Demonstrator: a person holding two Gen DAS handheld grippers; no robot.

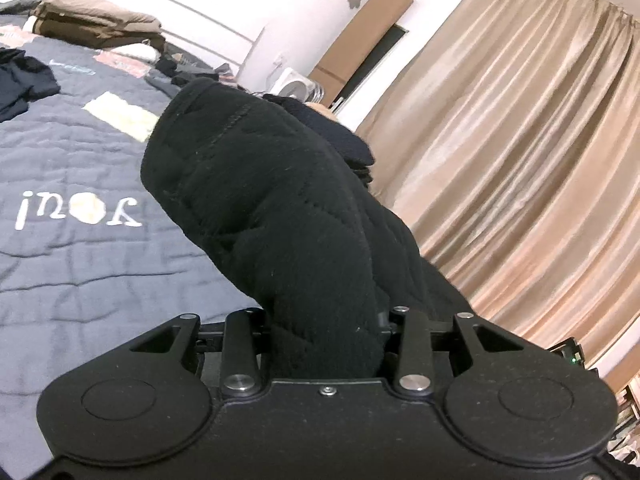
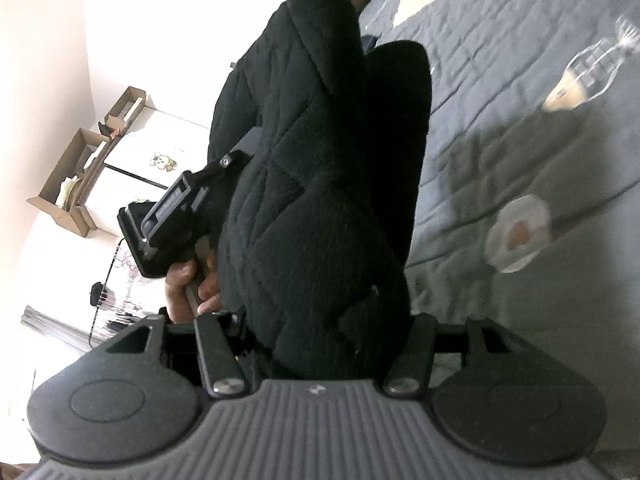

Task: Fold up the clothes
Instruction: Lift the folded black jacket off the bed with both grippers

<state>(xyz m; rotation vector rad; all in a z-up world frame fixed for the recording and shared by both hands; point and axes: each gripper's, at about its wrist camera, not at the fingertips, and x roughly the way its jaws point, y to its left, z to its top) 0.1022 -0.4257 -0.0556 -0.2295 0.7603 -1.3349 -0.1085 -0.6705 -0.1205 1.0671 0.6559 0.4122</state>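
A thick black quilted fleece garment point(image 1: 276, 208) fills the middle of the left wrist view, bunched between the jaws of my left gripper point(image 1: 324, 328), which is shut on it and holds it above the bed. The fingertips are hidden in the cloth. In the right wrist view the same garment point(image 2: 320, 184) is bunched in my right gripper point(image 2: 328, 332), also shut on it, fingertips hidden. The left gripper's body point(image 2: 180, 208) and the hand holding it show at the garment's left side in the right wrist view.
A grey quilted bedspread point(image 1: 80, 160) with printed lettering lies under the garment. Dark clothes point(image 1: 24, 80) and a folded brown pile point(image 1: 96, 20) lie at its far end. Beige curtains point(image 1: 520, 140) hang at right. Cardboard boxes point(image 2: 80, 160) sit on a white cabinet.
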